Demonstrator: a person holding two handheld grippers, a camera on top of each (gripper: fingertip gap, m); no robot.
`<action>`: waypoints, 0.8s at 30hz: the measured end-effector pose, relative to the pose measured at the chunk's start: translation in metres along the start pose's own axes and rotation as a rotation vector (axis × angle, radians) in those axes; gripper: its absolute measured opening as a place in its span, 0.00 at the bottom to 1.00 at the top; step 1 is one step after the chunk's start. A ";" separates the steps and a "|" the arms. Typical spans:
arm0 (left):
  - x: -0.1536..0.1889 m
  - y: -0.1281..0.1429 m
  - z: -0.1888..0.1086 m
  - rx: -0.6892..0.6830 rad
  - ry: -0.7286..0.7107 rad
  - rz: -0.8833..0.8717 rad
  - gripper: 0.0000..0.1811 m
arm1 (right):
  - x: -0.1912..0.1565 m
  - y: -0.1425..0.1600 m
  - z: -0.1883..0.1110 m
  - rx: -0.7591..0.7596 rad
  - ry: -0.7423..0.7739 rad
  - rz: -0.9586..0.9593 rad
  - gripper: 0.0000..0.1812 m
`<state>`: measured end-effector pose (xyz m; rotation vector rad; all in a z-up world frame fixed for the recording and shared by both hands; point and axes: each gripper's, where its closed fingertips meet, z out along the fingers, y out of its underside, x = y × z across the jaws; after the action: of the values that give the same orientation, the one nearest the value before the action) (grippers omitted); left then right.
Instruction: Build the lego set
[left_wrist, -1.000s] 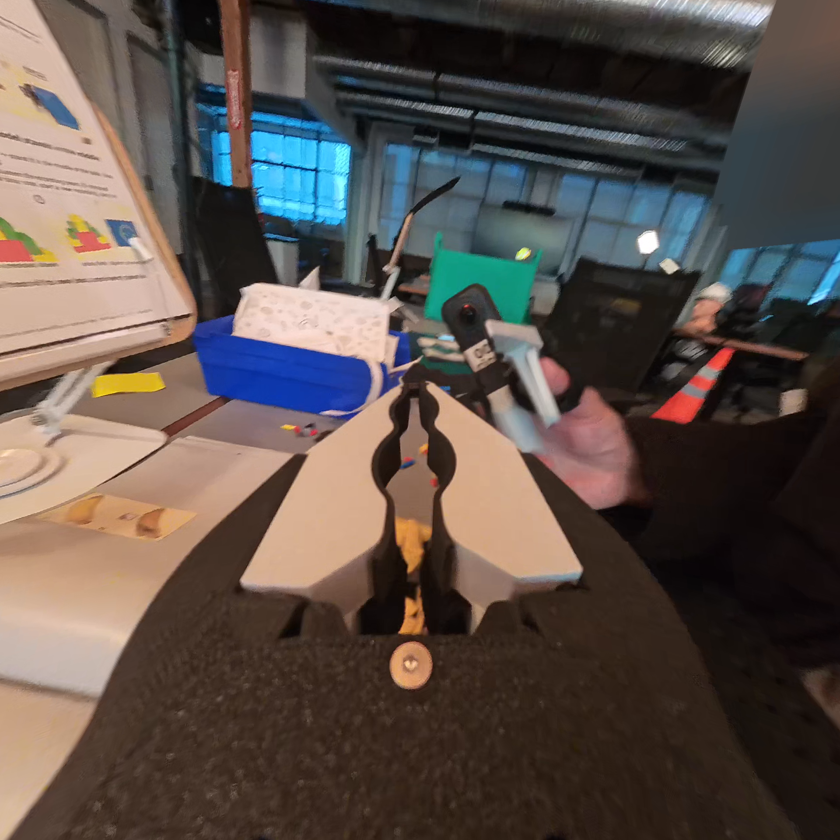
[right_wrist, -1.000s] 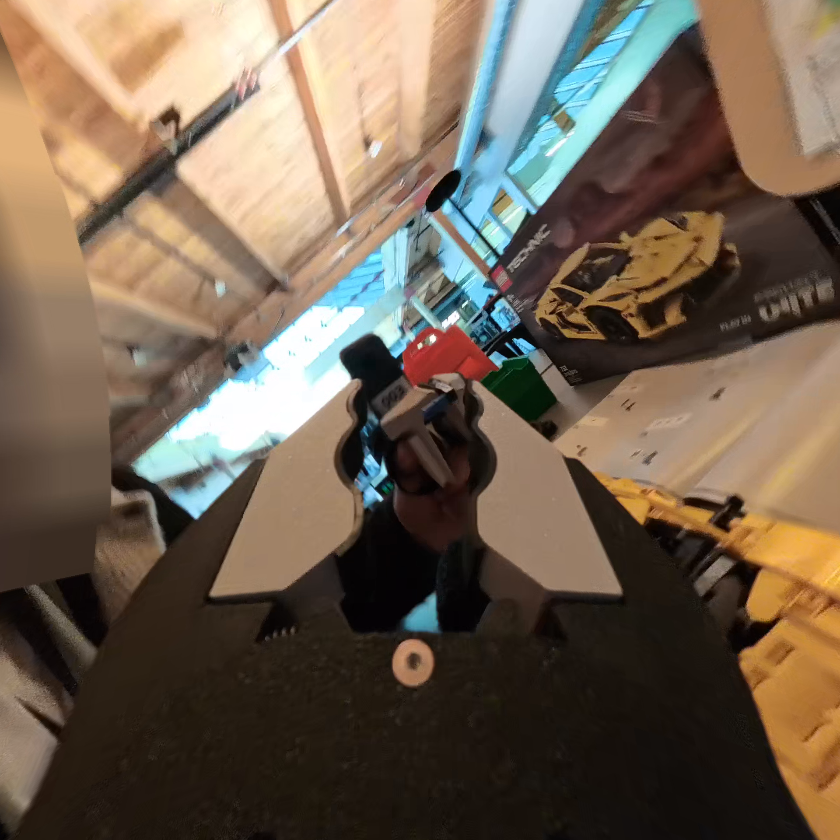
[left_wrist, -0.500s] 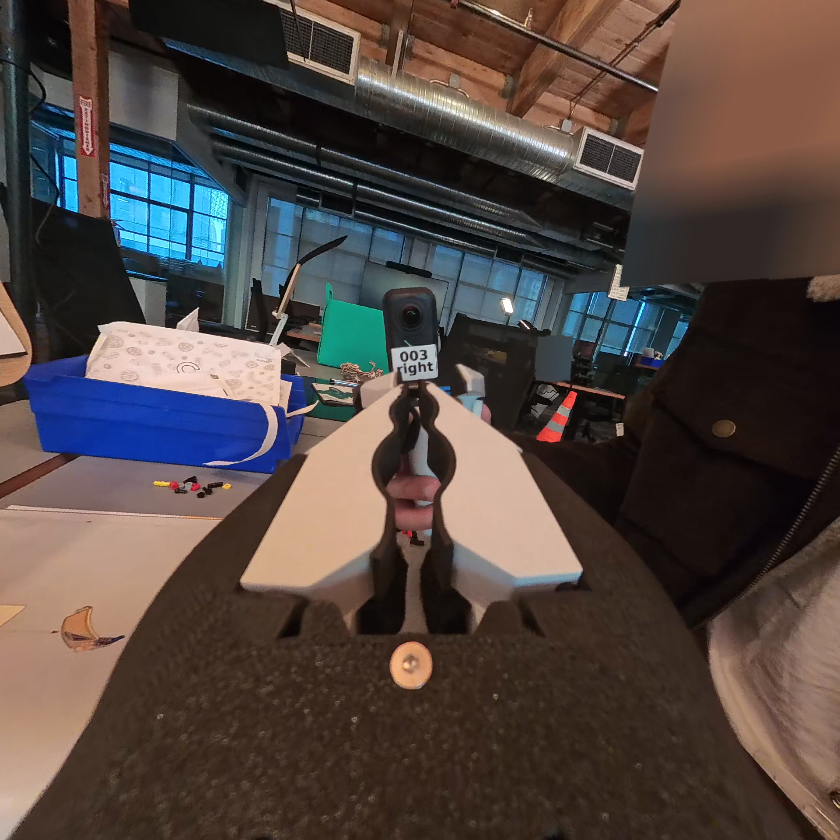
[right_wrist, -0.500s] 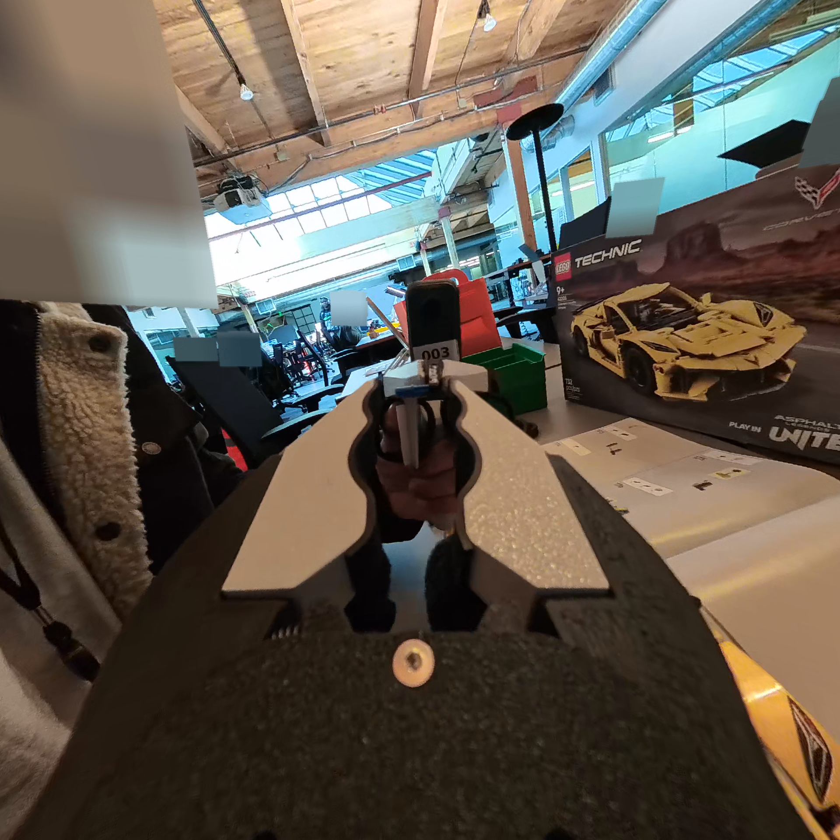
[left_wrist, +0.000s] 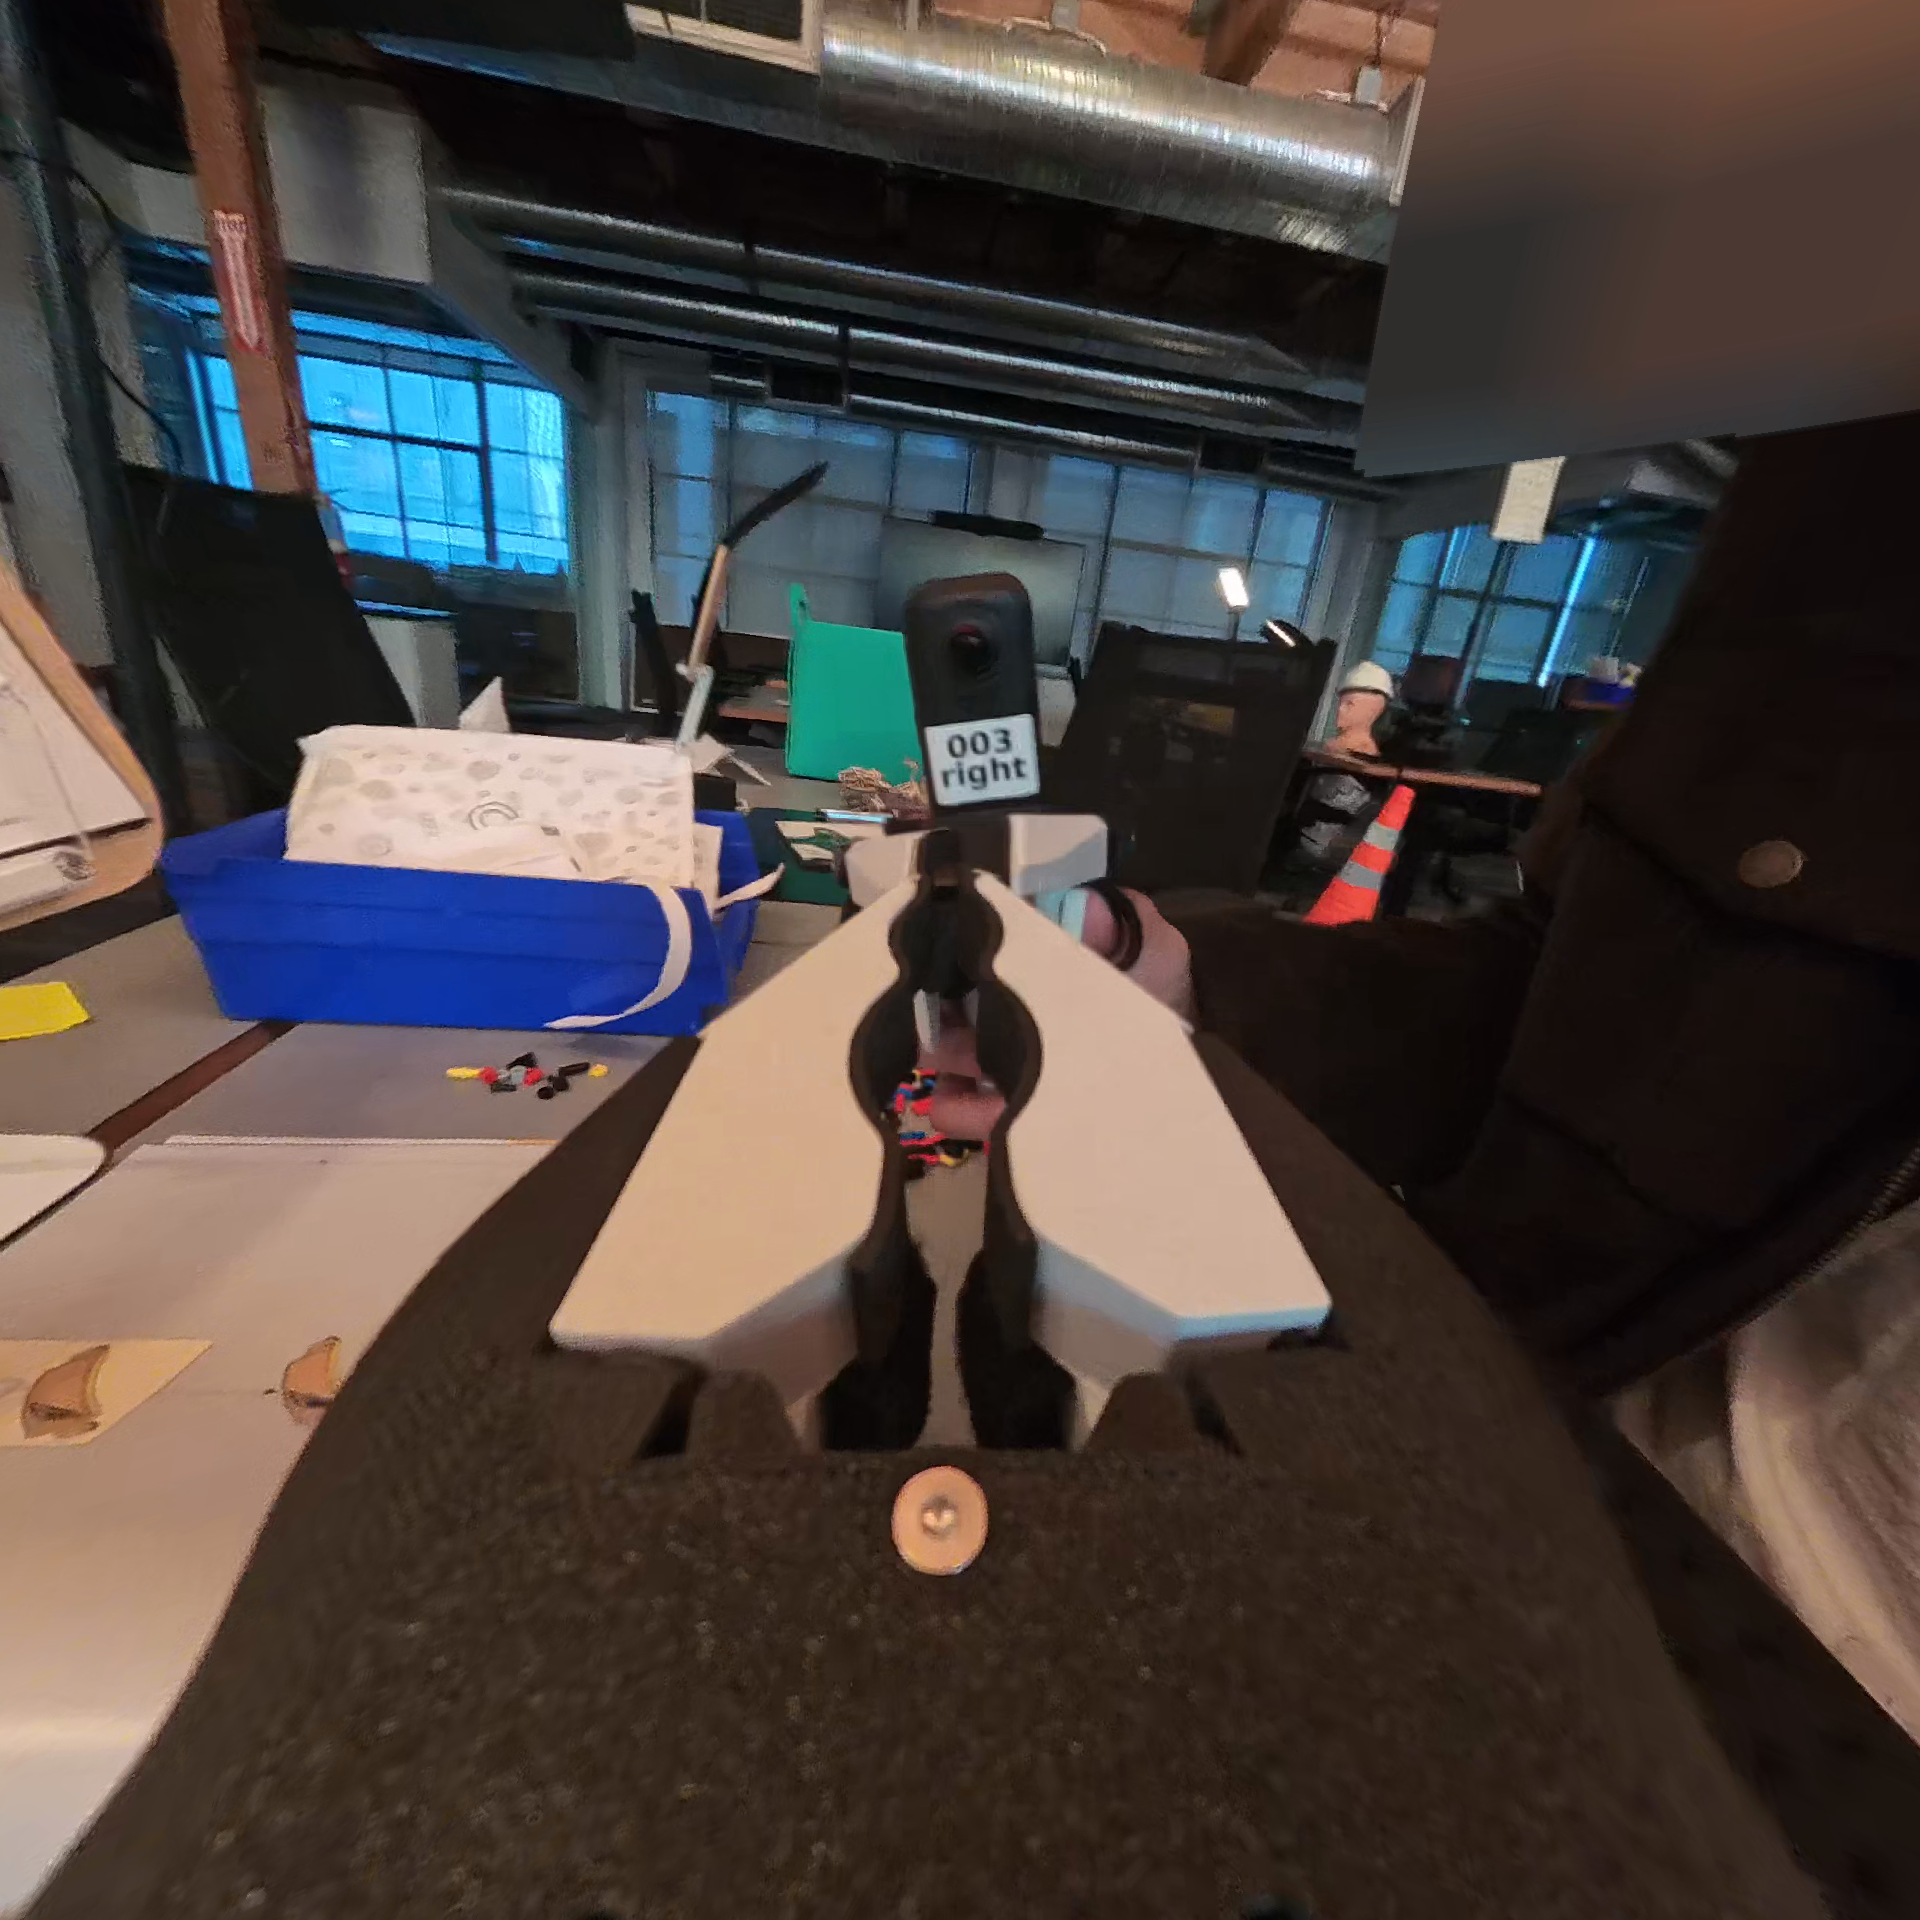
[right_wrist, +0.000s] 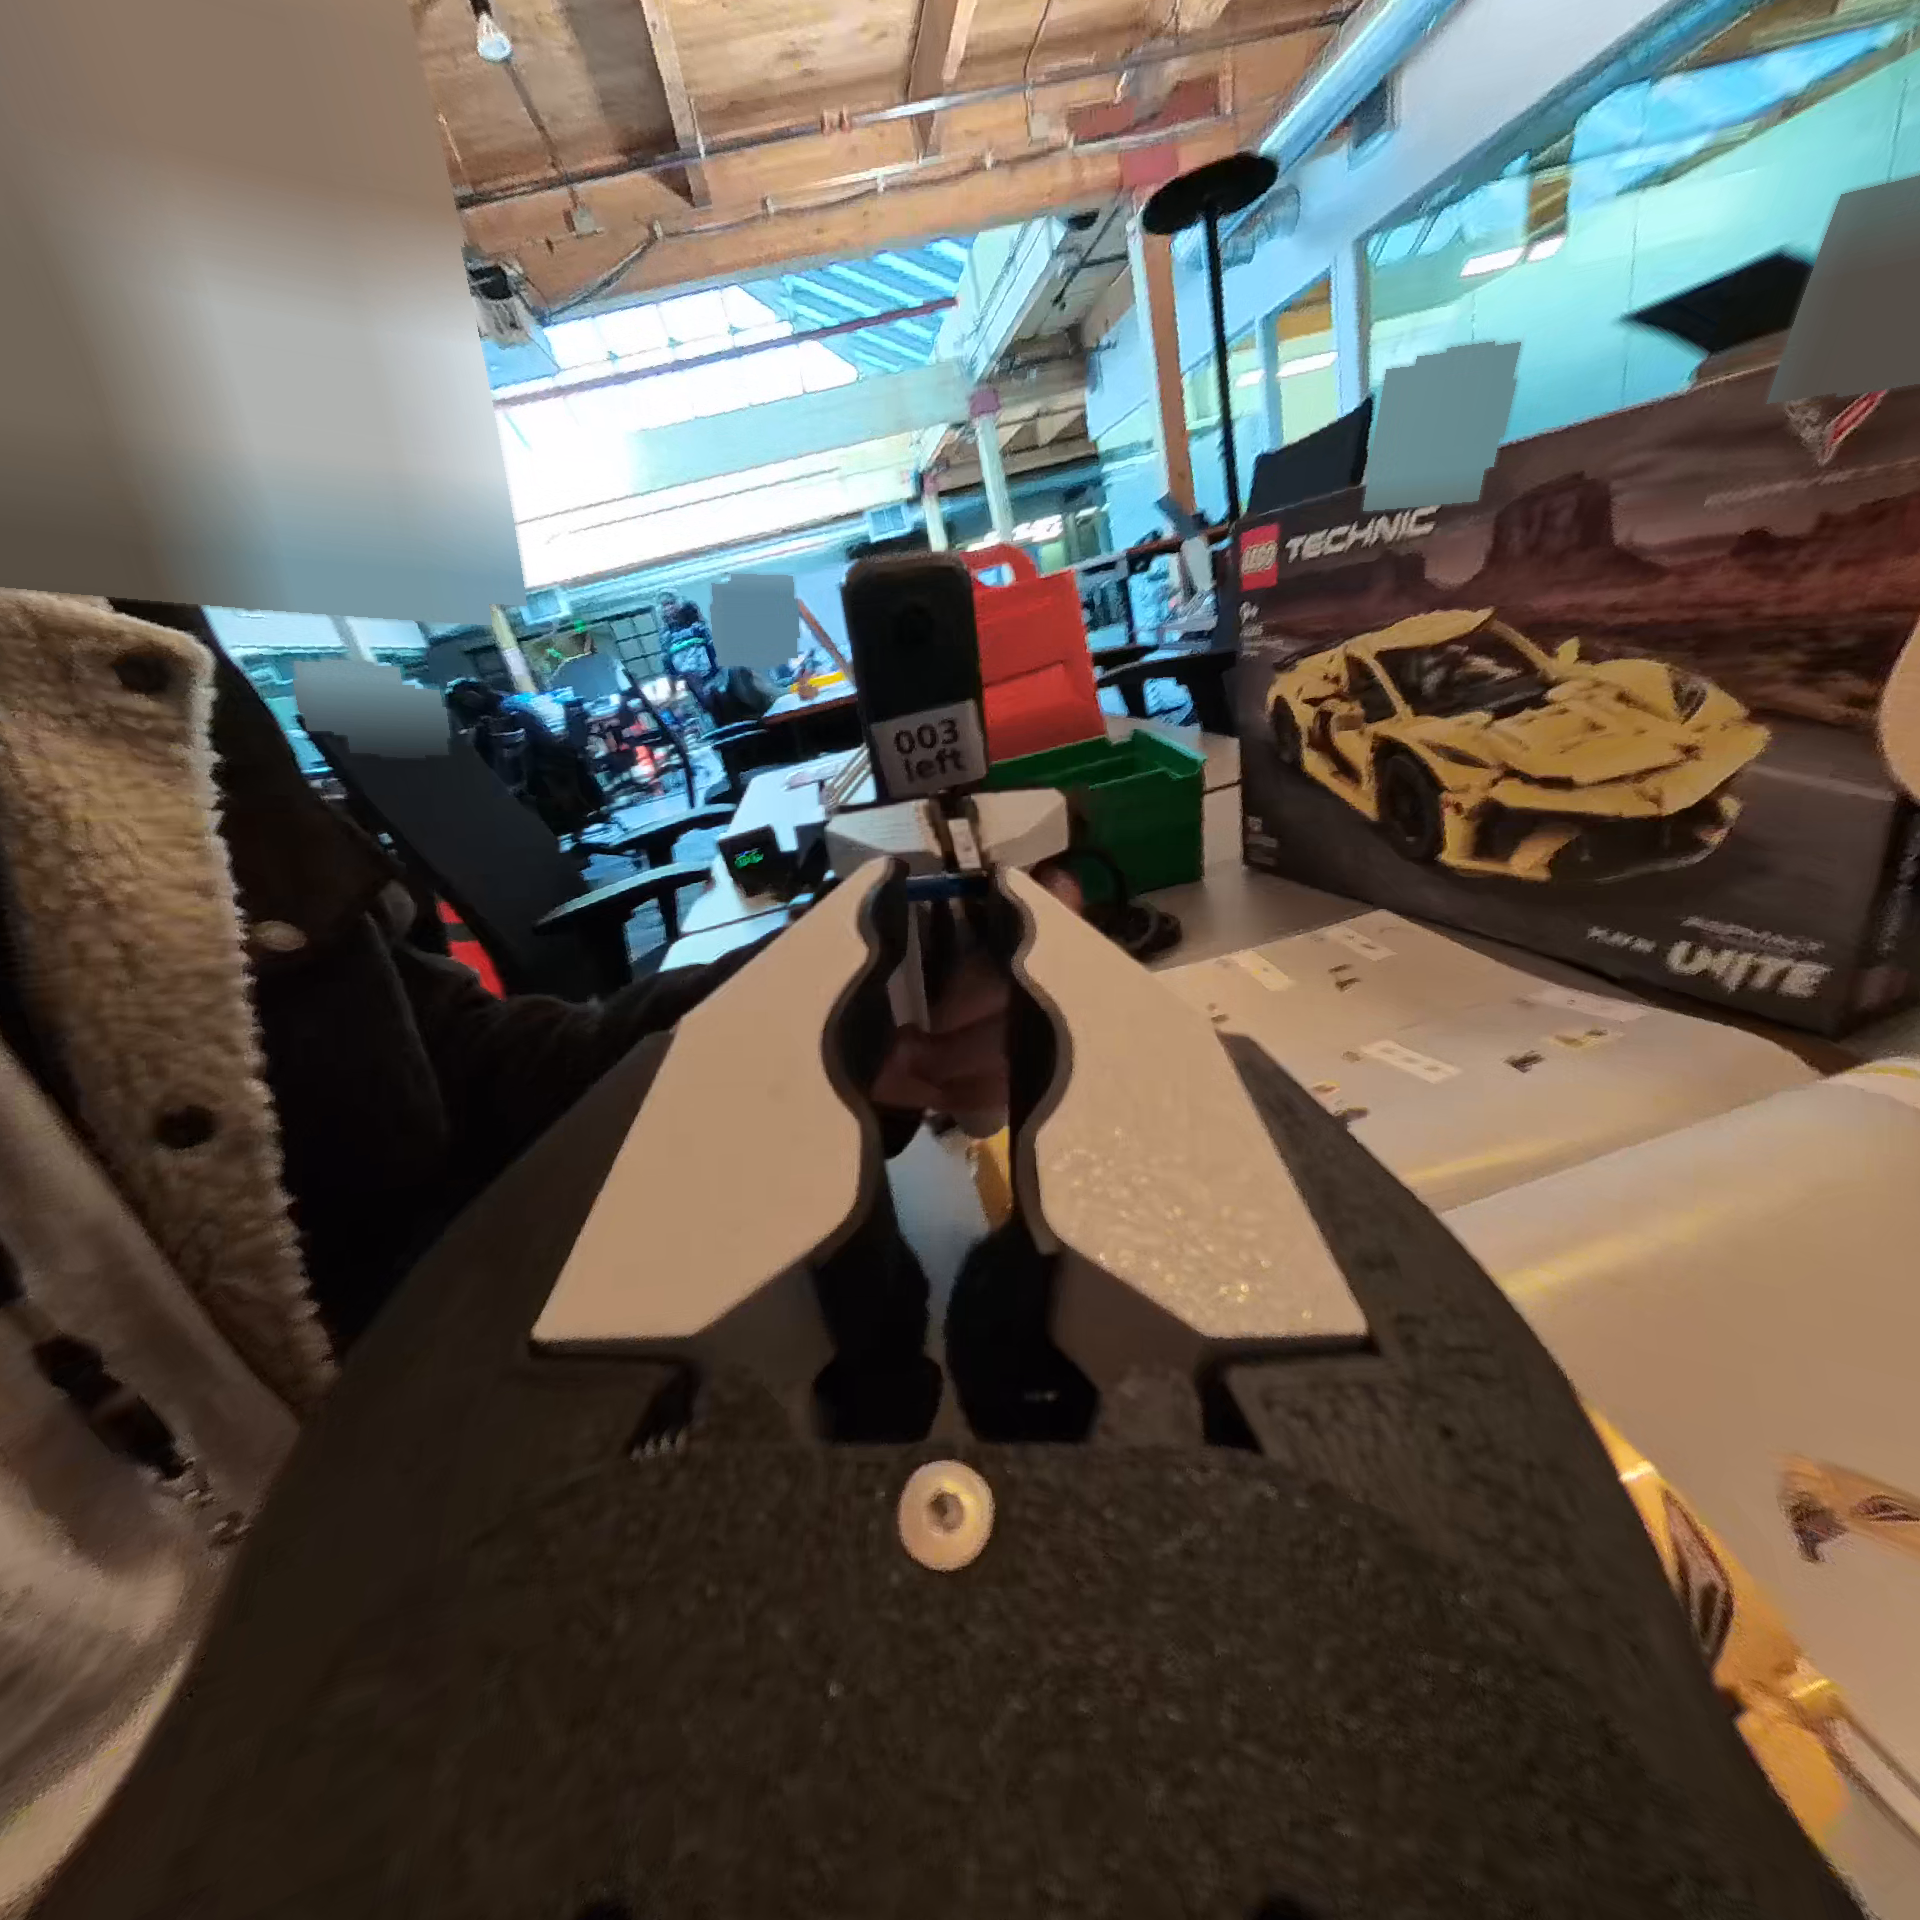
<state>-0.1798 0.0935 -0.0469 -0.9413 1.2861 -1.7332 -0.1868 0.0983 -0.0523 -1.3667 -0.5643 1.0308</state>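
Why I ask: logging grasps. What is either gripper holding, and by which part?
Cannot be told. The left gripper looks shut, nothing visible in it; a blue bit at the right gripper may be background.

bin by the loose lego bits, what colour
Blue bin, clearest in the left wrist view.

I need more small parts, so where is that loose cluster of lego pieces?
In the left wrist view, the small lego pieces lie on the table at left, just in front of the blue bin.
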 end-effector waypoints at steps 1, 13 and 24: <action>0.001 0.002 0.000 -0.014 0.006 -0.003 0.02 | -0.001 0.001 -0.001 -0.004 -0.019 0.029 0.07; 0.007 0.004 -0.002 -0.080 0.017 0.032 0.02 | -0.004 0.004 0.001 -0.050 -0.012 -0.063 0.07; -0.012 0.008 -0.011 -0.057 -0.008 -0.090 0.02 | 0.013 0.006 0.009 0.014 0.023 -0.056 0.07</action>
<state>-0.1831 0.1074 -0.0583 -1.0524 1.3123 -1.7676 -0.1902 0.1136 -0.0599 -1.3416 -0.5740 0.9716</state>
